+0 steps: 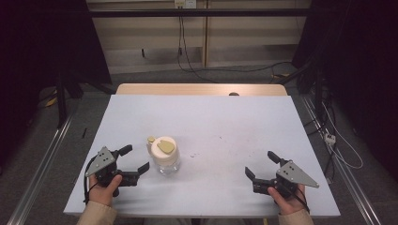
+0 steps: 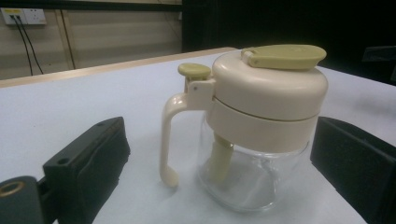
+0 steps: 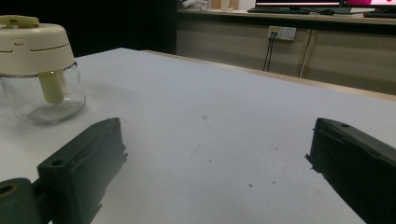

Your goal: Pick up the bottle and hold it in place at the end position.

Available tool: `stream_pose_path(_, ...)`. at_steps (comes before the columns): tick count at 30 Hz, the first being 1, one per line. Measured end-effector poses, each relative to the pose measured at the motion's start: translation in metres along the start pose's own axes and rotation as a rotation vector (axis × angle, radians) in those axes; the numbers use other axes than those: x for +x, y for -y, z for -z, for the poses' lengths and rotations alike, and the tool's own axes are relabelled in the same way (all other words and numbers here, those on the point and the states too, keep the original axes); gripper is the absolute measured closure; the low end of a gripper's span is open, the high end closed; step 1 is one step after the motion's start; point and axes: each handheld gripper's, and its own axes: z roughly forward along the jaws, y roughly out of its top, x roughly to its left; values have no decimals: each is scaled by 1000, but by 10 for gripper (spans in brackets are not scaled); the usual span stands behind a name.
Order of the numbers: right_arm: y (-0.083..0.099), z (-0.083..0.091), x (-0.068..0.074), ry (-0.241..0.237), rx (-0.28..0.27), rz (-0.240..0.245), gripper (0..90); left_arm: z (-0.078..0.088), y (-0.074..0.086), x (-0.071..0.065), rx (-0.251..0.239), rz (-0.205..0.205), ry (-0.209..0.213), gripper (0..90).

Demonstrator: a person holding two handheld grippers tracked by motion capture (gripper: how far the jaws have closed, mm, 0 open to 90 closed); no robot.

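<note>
Jar [image 1: 165,155] of clear glass with a cream lid stands upright on the table [image 1: 220,122], just beside the left gripper [image 1: 134,159] — jaws spread, nothing held. Right gripper [image 1: 262,165] rests well apart — jaws likewise released.

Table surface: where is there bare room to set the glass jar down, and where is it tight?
Free: the wide stretch between the glass jar and the right gripper, and the whole far half up to the table's wooden back edge. Tight: the near-left corner, where the open left gripper flanks the jar.
</note>
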Motion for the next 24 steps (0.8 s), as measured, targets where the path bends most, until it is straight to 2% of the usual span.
stream_pose_path(5,-1,-3,-2,0,-6,-12,30,2,0,-2,-10,1,10,38)
stream_pose_path(7,-3,-4,0,-5,-11,-7,31,4,1,-3,0,-15,13,38)
stream_pose_path(13,-5,-3,4,-13,-13,8,33,6,-1,-6,-21,-5,5,38)
stream_pose_path(18,-4,-3,1,1,-10,-2,36,4,-1,-7,-22,0,13,39)
stream_pose_path(20,-4,-3,1,0,-8,-3,38,2,-1,-9,-5,-10,18,39)
stream_pose_path(24,-3,-3,1,-3,-1,5,41,0,-2,-11,-5,-11,22,39)
